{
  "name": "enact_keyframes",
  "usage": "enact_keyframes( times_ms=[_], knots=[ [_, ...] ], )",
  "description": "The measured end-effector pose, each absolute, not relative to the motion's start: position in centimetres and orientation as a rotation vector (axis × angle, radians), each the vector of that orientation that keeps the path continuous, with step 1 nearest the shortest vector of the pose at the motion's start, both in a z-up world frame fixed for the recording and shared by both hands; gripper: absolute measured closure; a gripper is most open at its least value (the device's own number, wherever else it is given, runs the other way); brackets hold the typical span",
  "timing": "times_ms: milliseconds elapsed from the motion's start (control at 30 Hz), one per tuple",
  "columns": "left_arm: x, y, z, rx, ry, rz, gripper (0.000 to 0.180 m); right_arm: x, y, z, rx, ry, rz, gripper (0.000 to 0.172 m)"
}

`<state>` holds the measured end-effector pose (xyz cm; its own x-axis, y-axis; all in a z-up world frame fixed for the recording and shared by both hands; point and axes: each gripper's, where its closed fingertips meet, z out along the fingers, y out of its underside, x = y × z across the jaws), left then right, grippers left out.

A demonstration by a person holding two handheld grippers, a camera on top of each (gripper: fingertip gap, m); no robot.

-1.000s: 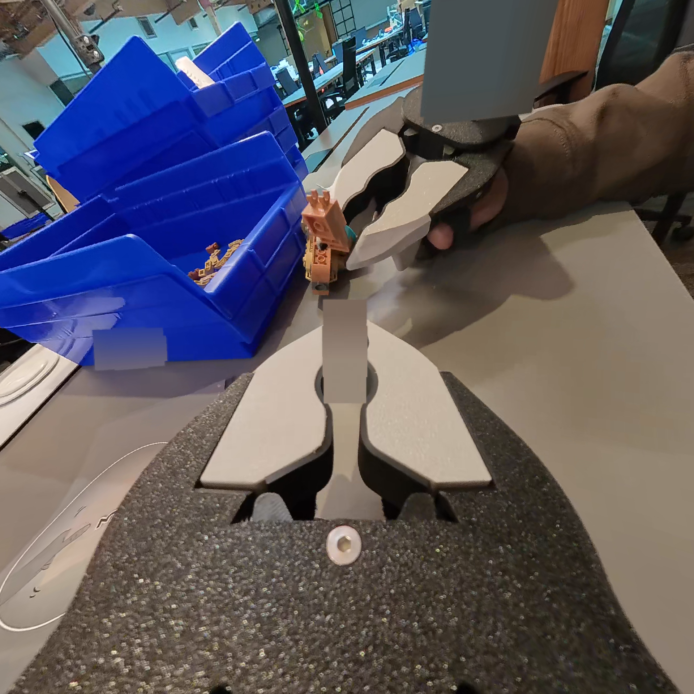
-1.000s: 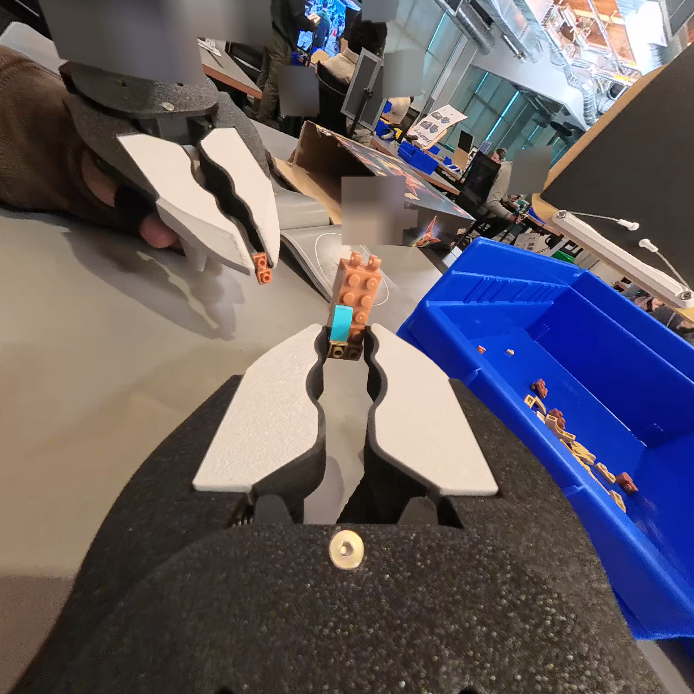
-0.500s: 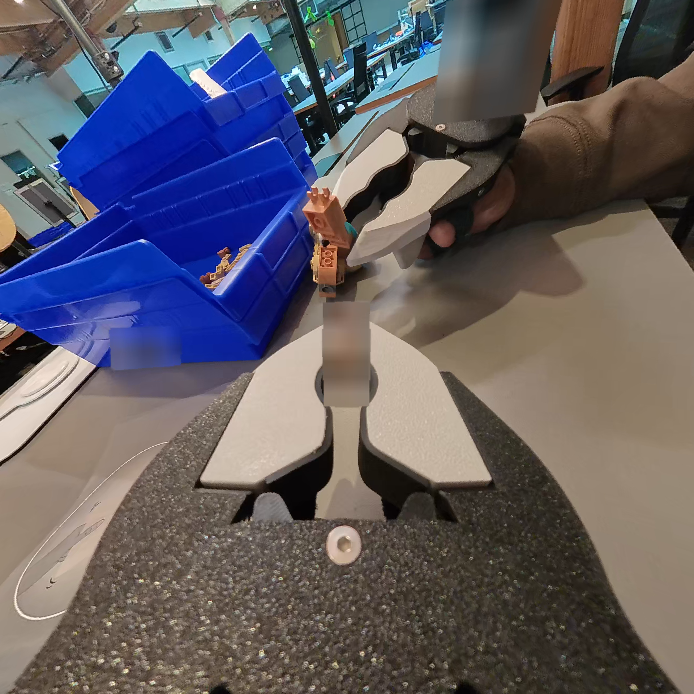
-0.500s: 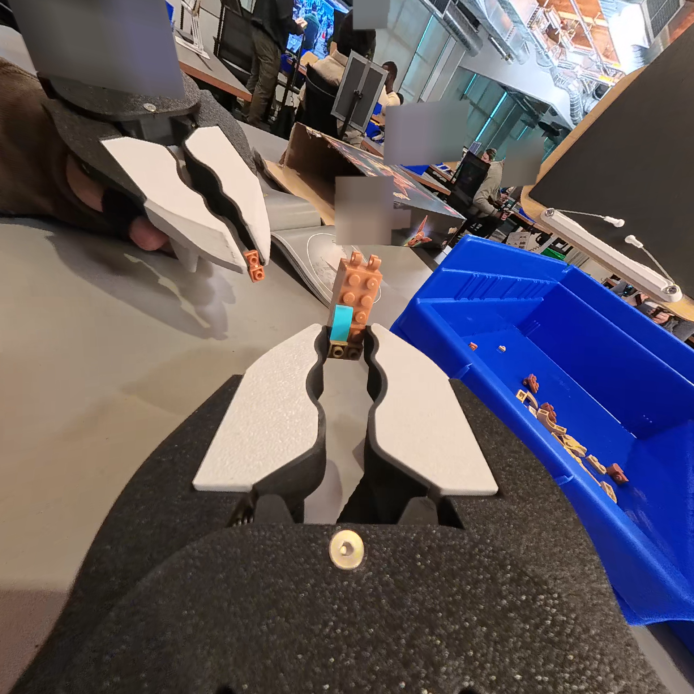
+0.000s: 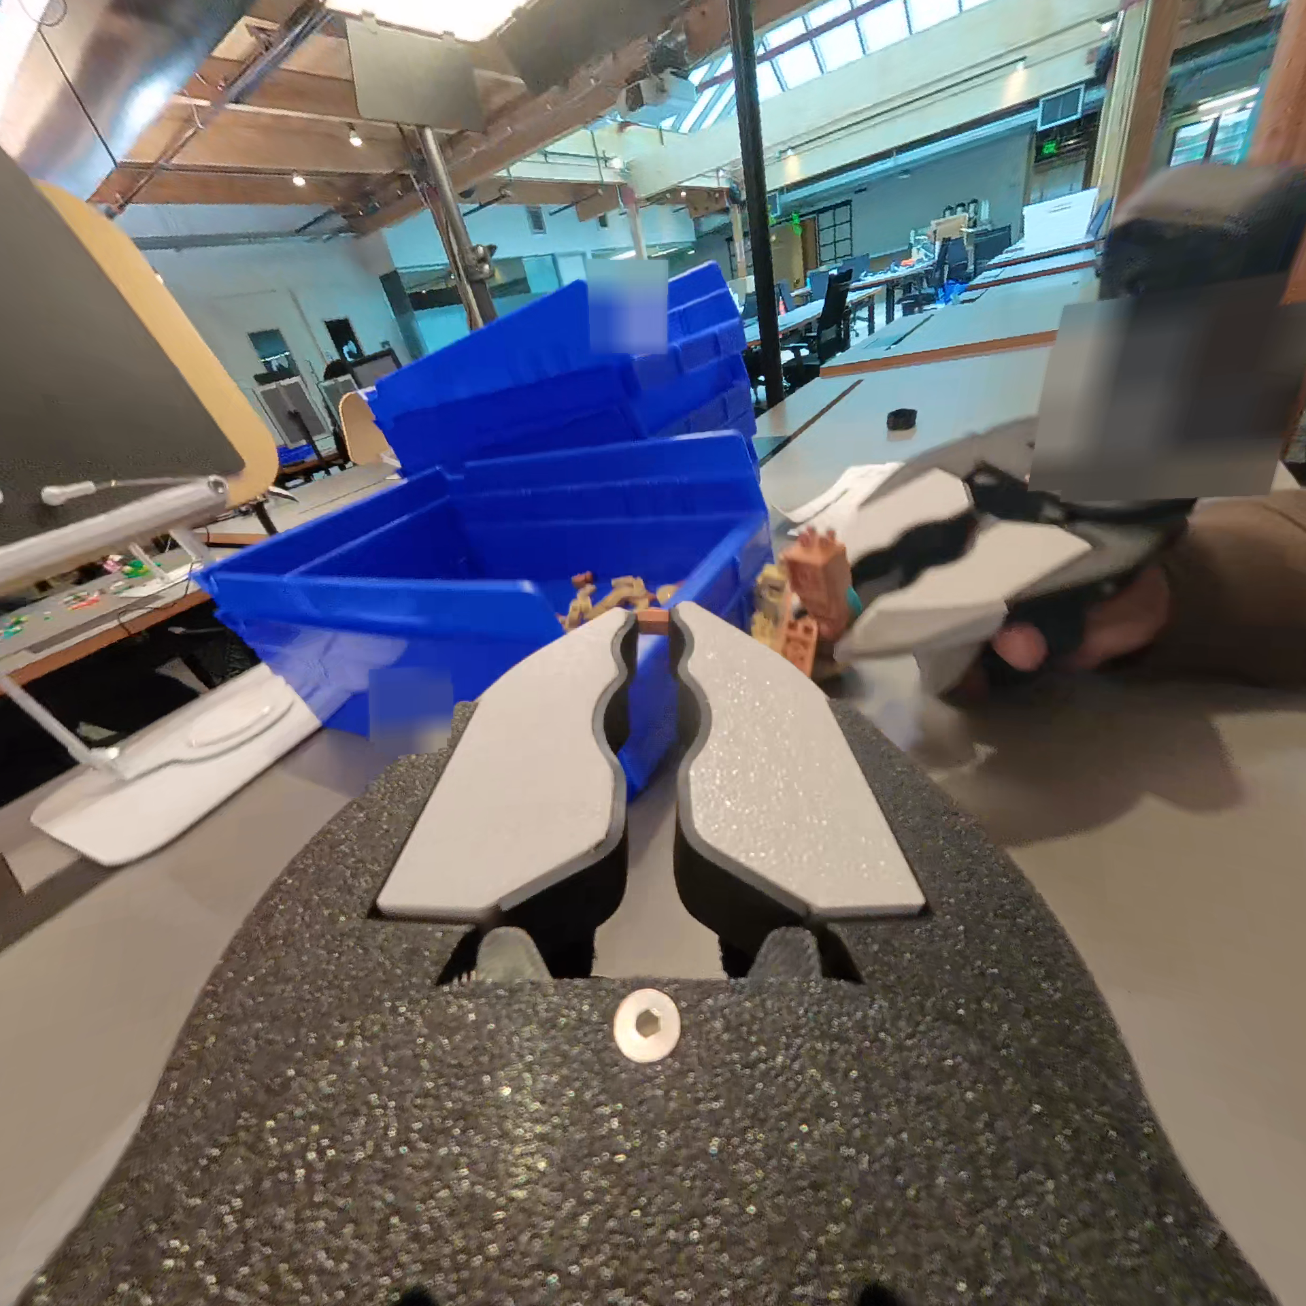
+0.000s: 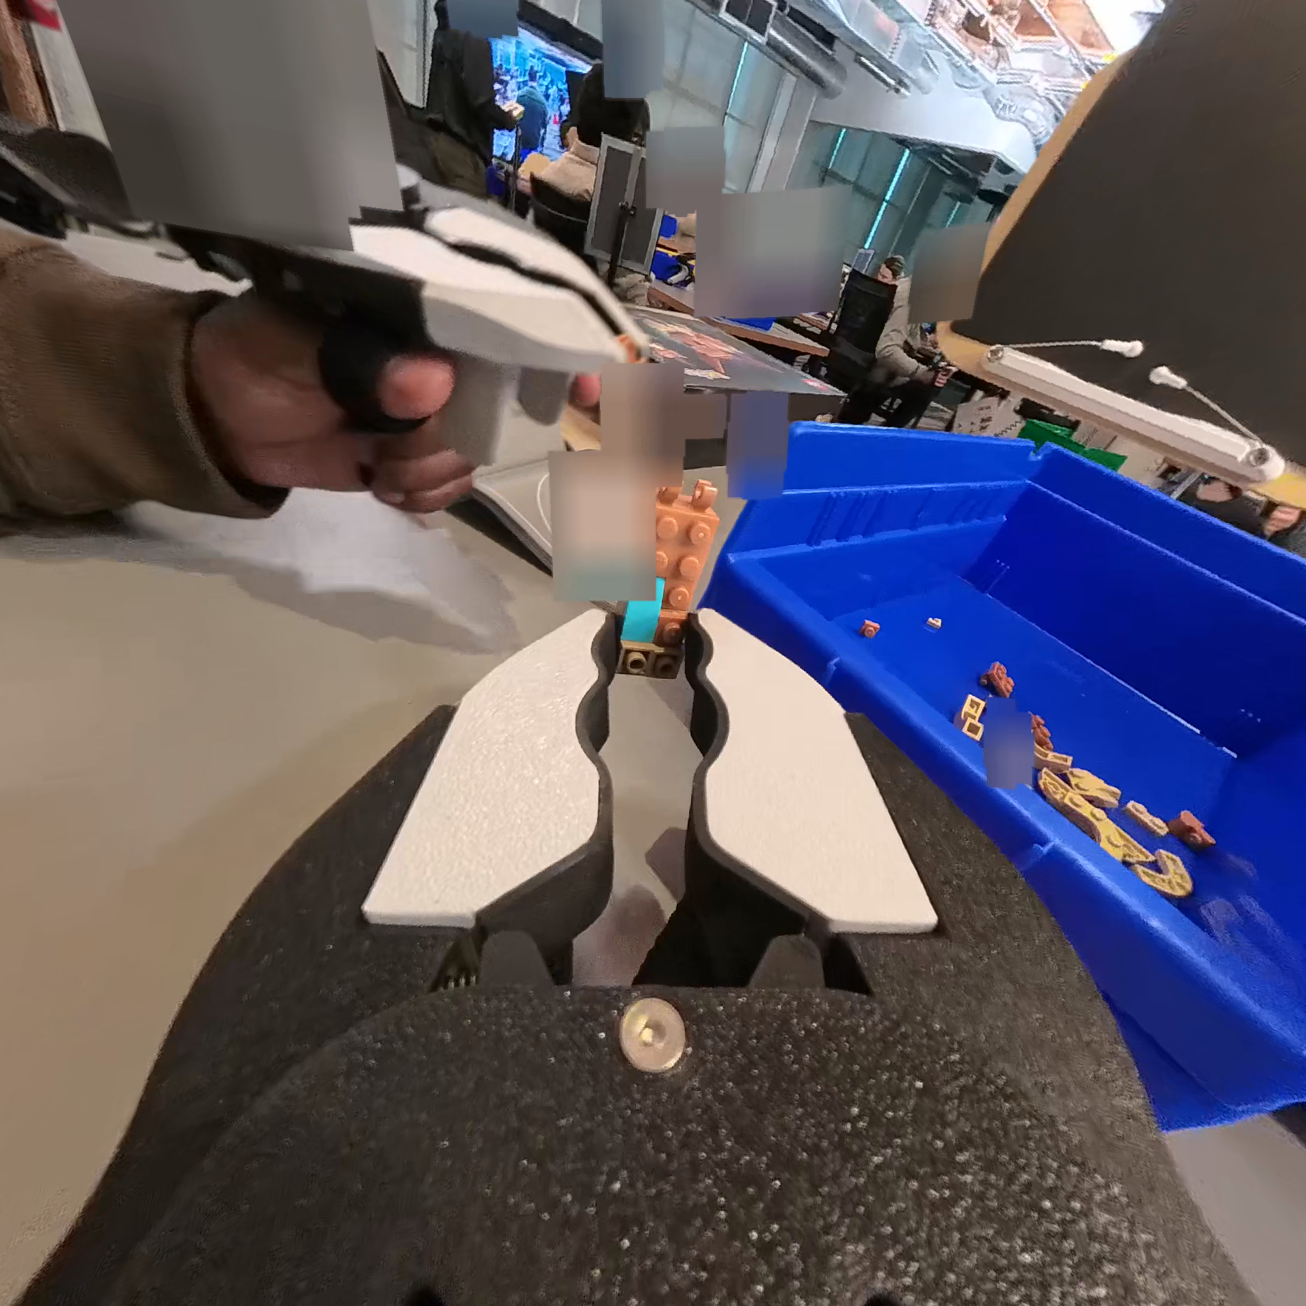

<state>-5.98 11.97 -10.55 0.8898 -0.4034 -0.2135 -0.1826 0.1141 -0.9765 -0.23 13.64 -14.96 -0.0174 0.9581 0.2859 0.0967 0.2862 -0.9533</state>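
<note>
In the left wrist view my left gripper (image 5: 654, 623) is shut on a small reddish-brown brick (image 5: 654, 618), pinched at the fingertips in front of a blue bin (image 5: 396, 590). My right gripper (image 6: 650, 639) is shut on the dark tan base of a brick assembly (image 6: 682, 558) of orange bricks with a cyan piece, which stands upright beside the bin's wall (image 6: 912, 487). In the right wrist view the left gripper (image 6: 625, 346) hovers above and left of the assembly. The right gripper (image 5: 848, 601) and the assembly (image 5: 813, 579) also show in the left wrist view, just right of my left fingertips.
Several loose brown and tan pieces (image 6: 1081, 791) lie in the blue bin. More blue bins (image 5: 565, 367) are stacked behind it. An open booklet (image 6: 516, 495) lies past the assembly. A white stand base (image 5: 177, 763) sits left of the bin on the grey table (image 6: 177, 707). The tips of one gripper are about 8 cm away from the tips of the other.
My left gripper has risen and swung toward the assembly and the bin, still shut on the small brick. My right gripper stays shut on the assembly, almost in place.
</note>
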Motion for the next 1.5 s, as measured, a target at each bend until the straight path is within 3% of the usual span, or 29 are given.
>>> enact_keyframes(
  times_ms=[267, 467, 733, 867, 1033, 1233, 1400, 1500],
  knots=[
    [-5.0, 20.7, -8.9, -1.675, 0.616, 0.142, 0.172, 0.0, 15.0, -14.5, -1.128, -1.331, 1.022, 0.153],
    [-5.5, 22.3, -11.0, -1.823, 0.57, 0.201, 0.146, 0.0, 15.4, -14.7, -1.153, -1.328, 1.007, 0.153],
    [-7.3, 15.4, -11.6, -1.718, 0.317, 0.041, 0.143, -0.1, 15.7, -15.1, -1.176, -1.338, 0.948, 0.153],
    [-8.5, 9.5, -16.1, -1.734, 0.271, 0.111, 0.145, -0.3, 15.3, -15.9, -1.164, -1.401, 0.86, 0.153],
    [-8.8, 4.1, -15.3, -1.646, 0.269, 0.222, 0.149, -0.7, 14.1, -18.1, -1.099, -1.568, 0.621, 0.153],
    [-7.7, 4.2, -17.2, -1.715, 0.417, 0.375, 0.149, -0.5, 14.8, -20.0, -1.118, -1.64, 0.413, 0.152],
    [-6.8, 4.6, -18.4, -1.743, 0.552, 0.5, 0.149, -0.3, 14.8, -20.4, -1.117, -1.642, 0.35, 0.137],
    [-6.8, 4.6, -18.4, -1.735, 0.548, 0.505, 0.149, 0.5, 14.6, -19.5, -1.118, -1.559, 0.349, 0.136]
  ],
)
